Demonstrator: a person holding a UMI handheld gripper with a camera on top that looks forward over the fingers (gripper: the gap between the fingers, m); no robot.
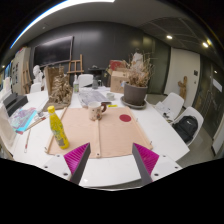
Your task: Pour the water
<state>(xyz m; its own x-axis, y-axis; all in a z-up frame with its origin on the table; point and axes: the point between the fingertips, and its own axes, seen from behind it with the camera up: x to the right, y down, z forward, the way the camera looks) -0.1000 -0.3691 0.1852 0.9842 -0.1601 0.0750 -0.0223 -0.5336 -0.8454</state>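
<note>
Lower centre of frame: gripper (112, 165), fingers spread wide, holding nothing, aimed along brown mat (100, 135). Left of centre: yellow bottle (58, 128), upright on the mat's edge, likely the water source. Centre: small cup (96, 112), beyond the fingers, seemingly set to receive.

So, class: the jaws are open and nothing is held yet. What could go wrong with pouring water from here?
1. The gripper is open and well short of the cup, so it may close off-centre and tip it.
2. The yellow bottle lies near the approach and could get knocked.
3. The brown mat and papers sit close by; a spill would probably wet them.
</note>
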